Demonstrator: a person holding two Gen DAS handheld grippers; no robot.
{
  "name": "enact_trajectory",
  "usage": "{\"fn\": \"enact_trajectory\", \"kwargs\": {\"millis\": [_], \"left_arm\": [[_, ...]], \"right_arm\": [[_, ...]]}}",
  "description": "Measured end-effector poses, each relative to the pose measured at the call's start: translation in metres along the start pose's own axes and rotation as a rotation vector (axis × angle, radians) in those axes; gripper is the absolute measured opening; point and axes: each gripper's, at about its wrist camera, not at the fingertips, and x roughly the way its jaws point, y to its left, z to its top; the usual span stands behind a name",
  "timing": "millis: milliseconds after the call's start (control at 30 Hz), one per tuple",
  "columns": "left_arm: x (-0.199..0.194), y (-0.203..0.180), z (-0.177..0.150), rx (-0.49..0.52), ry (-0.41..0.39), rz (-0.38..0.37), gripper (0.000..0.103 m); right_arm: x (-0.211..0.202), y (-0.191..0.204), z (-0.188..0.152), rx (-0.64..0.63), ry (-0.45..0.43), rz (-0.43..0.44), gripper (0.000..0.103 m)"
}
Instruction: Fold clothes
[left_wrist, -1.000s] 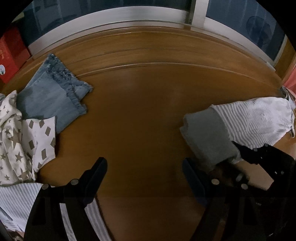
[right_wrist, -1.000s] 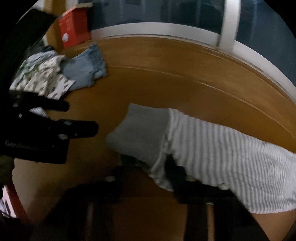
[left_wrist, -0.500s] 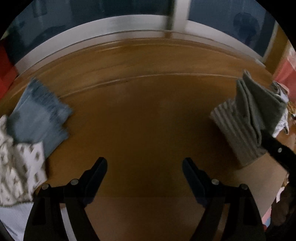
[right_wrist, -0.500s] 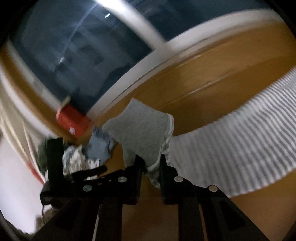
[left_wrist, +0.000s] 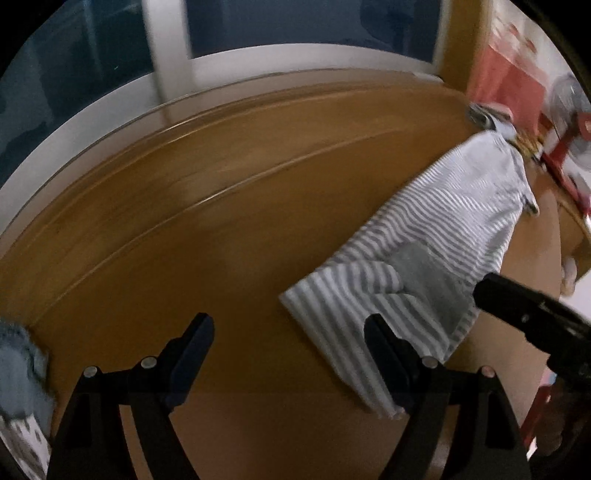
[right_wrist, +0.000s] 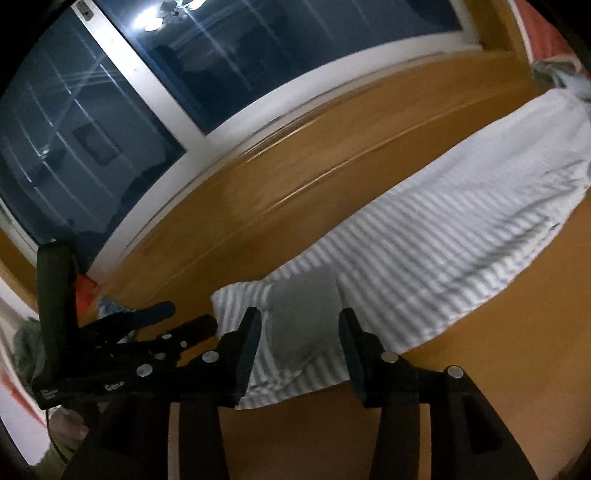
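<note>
One striped garment (right_wrist: 424, 254) on the table (left_wrist: 207, 236), two grippers: left gripper (left_wrist: 288, 332) wide and empty, right gripper (right_wrist: 300, 332) opening, seemingly clear of it.

Only the white letters "Gene" can be read, at the lower left of the right wrist view, on the left gripper (right_wrist: 184, 325); the rest is hidden.

So my striped shirt (right_wrist: 424, 236) is lying flat on the table (right_wrist: 258, 206) now, grey and white stripes, stretched long, with its grey-cuffed sleeve (right_wrist: 306, 314) folded back over the body at the near end.
</note>
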Motion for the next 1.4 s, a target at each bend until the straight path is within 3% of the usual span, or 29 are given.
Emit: {"fn": "enact_trajectory", "kwargs": {"millis": [200, 333, 467, 567, 667, 833, 1067, 1233, 1400], "left_arm": [[0.032, -0.009, 0.007, 0.048, 0.071, 0.005, 0.083], [0.04, -0.003, 0.01, 0.032, 0.068, -0.037, 0.086], [0.044, 0.002, 0.016, 0.046, 0.063, -0.075, 0.085], [0.048, 0.002, 0.012, 0.081, 0.046, -0.083, 0.085], [0.051, -0.002, 0.014, 0.1, 0.042, -0.085, 0.085], [0.045, -0.006, 0.005, 0.064, 0.084, -0.118, 0.084], [0.031, -0.04, -0.025, 0.139, 0.107, -0.176, 0.084], [0.004, -0.025, -0.035, 0.14, 0.082, -0.169, 0.083], [-0.006, -0.003, -0.032, 0.115, 0.057, -0.127, 0.083]], "right_arm": [[0.013, -0.011, 0.006, -0.051, 0.038, -0.061, 0.044], [0.035, -0.011, 0.001, -0.158, 0.09, -0.168, 0.043], [0.027, -0.003, 0.003, -0.186, 0.064, -0.201, 0.043], [0.009, 0.012, 0.001, -0.232, 0.011, -0.209, 0.043], [0.003, 0.032, -0.007, -0.328, 0.012, -0.185, 0.043], [0.025, 0.034, -0.028, -0.422, 0.118, -0.203, 0.042], [-0.011, 0.014, -0.05, -0.411, 0.171, -0.209, 0.042], [-0.044, 0.028, -0.071, -0.481, 0.064, -0.281, 0.043], [-0.056, 0.068, -0.093, -0.62, 0.046, -0.193, 0.045]]}}
